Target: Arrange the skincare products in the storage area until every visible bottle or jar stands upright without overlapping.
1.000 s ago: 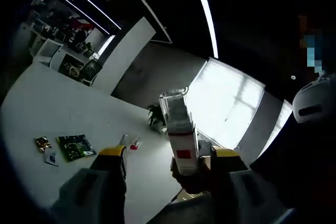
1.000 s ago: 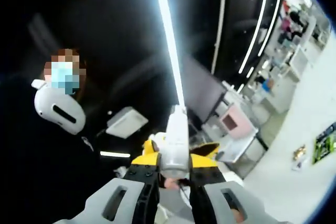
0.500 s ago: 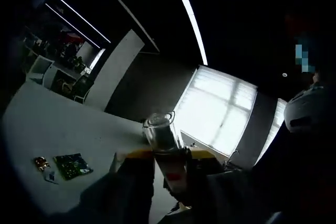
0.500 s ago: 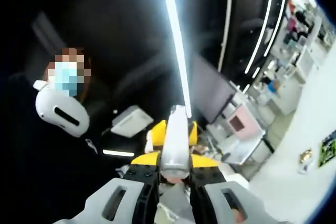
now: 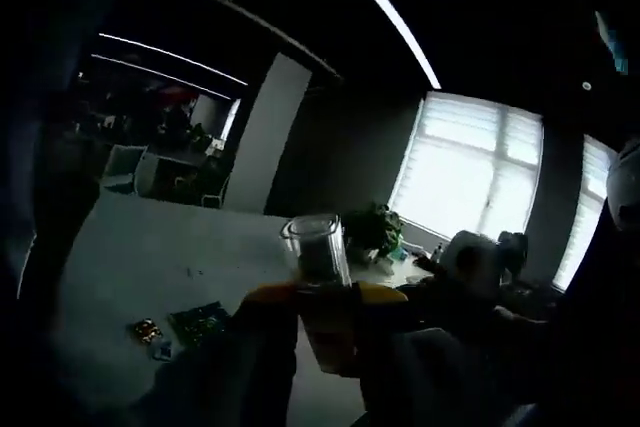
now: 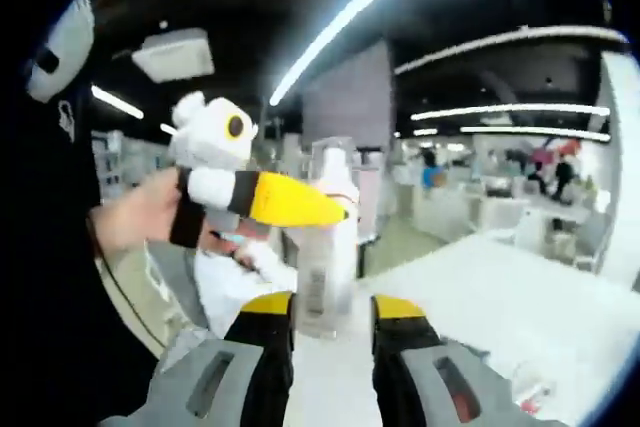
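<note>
A white skincare bottle (image 5: pixel 318 277) with a clear cap stands upright between the yellow-tipped jaws of my left gripper (image 5: pixel 325 299), which is shut on its body above a white table. In the right gripper view the same bottle (image 6: pixel 328 247) sits just beyond my right gripper (image 6: pixel 332 305), whose jaws stand a little apart from its sides, open. The left gripper (image 6: pixel 335 209), held by a hand (image 6: pixel 140 215), comes in from the left, and its yellow jaw lies across the bottle's upper part.
A white table (image 5: pixel 160 257) carries a green packet (image 5: pixel 200 325) and small sachets (image 5: pixel 150 332). A potted plant (image 5: pixel 372 231) stands at its far edge by bright windows. The same table (image 6: pixel 490 297) stretches right in the right gripper view. A person in dark clothes stands close.
My right gripper has let go of the bottle and its jaws have parted. The left gripper, open a second ago, stays shut on the bottle. Both views have swung toward the table.
</note>
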`<state>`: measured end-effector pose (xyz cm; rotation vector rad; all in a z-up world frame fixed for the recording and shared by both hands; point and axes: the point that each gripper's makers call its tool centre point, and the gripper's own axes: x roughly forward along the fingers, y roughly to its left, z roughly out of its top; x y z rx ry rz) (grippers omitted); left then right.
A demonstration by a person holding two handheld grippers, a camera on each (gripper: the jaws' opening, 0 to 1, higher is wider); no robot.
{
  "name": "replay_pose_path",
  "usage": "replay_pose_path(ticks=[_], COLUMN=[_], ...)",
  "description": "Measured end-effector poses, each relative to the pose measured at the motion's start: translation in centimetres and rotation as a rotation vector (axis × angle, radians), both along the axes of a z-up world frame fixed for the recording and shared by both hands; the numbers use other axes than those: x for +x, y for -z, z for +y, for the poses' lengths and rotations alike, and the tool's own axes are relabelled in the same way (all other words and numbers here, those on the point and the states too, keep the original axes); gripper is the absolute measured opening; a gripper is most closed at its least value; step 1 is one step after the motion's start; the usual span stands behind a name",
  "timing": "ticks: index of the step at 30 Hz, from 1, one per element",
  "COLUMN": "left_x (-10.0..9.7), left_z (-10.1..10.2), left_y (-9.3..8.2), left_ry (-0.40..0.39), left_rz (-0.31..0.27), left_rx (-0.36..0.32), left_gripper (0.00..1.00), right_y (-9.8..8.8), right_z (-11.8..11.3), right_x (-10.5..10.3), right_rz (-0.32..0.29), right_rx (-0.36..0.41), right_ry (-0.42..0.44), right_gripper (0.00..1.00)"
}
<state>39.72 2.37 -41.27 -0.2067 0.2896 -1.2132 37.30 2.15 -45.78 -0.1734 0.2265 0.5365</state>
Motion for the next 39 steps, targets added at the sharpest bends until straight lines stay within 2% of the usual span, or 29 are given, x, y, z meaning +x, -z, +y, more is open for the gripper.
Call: replay_pose_path(ticks=[1, 2, 5, 7, 10, 13, 17, 22, 24, 27, 28, 30, 33, 35, 38, 39], left_x=[0.1, 0.1, 0.0, -0.3, -0.4, -0.5, -0.7, -1.0, -1.1, -1.5, -1.9, -2.1, -2.8, -3.2, -3.5, -3.8], left_z=[-0.4, -0.6, -1.3, -1.7, -2.1, -2.2, -1.8, -1.2, -1.1, -1.0, -1.1, -0.9, -0.9, -0.8, -0.4, -0.3], left_y=[-0.1, -0.1, -0.5, -1.0, -1.9, -2.0, -2.1, -2.0, -1.8, -1.7, -1.8, -1.9, -2.1, -2.7, -3.2, -3.4], left_ry=[-0.017, -0.023, -0.037, -0.037, -0.064, -0.067, -0.063, -0.045, -0.04, -0.033, 0.003, 0.009, 0.055, 0.071, 0.084, 0.106], left_rz=[-0.007, -0.021, -0.026, -0.044, -0.153, -0.215, -0.242, -0.255, -0.262, -0.28, -0.31, -0.316, -0.301, -0.313, -0.323, -0.3], left_rx=[0.002, 0.01, 0.003, -0.005, 0.02, 0.065, 0.078, 0.083, 0.096, 0.102, 0.094, 0.078, 0.043, 0.007, -0.029, -0.056], left_gripper=[0.19, 0.19, 0.19, 0.19, 0.19, 0.19, 0.19, 0.2, 0.2, 0.2, 0.2, 0.21, 0.3, 0.37, 0.35, 0.35], right_y=[-0.2, -0.2, -1.2, -1.9, -2.6, -2.7, -2.7, -2.6, -2.3, -2.2, -2.2, -2.4, -1.4, -1.1, -1.7, -2.2], right_z=[-0.4, -0.4, -0.6, -0.4, -0.7, -0.9, -0.6, 0.4, 0.9, 0.9, 0.8, 0.8, 0.5, 0.8, 1.8, 2.0], right_x=[0.3, 0.5, 1.0, 1.2, 1.6, 1.9, 2.0, 1.3, 1.1, 1.0, 1.0, 0.8, 0.3, -0.2, -1.9, -2.3], right_rz=[-0.013, -0.032, -0.096, -0.123, -0.149, -0.16, -0.172, -0.131, -0.105, -0.113, -0.112, -0.128, -0.098, -0.082, -0.044, -0.054], right_rx=[-0.07, -0.143, -0.239, -0.241, -0.252, -0.244, -0.184, 0.002, 0.05, 0.031, 0.021, 0.005, 0.026, 0.107, 0.245, 0.271], right_ry=[0.04, 0.03, 0.069, 0.094, 0.131, 0.155, 0.126, 0.044, 0.028, 0.02, 0.014, -0.005, -0.065, -0.131, -0.274, -0.295], right_gripper=[0.24, 0.25, 0.23, 0.2, 0.17, 0.15, 0.14, 0.13, 0.12, 0.12, 0.12, 0.12, 0.12, 0.12, 0.12, 0.12])
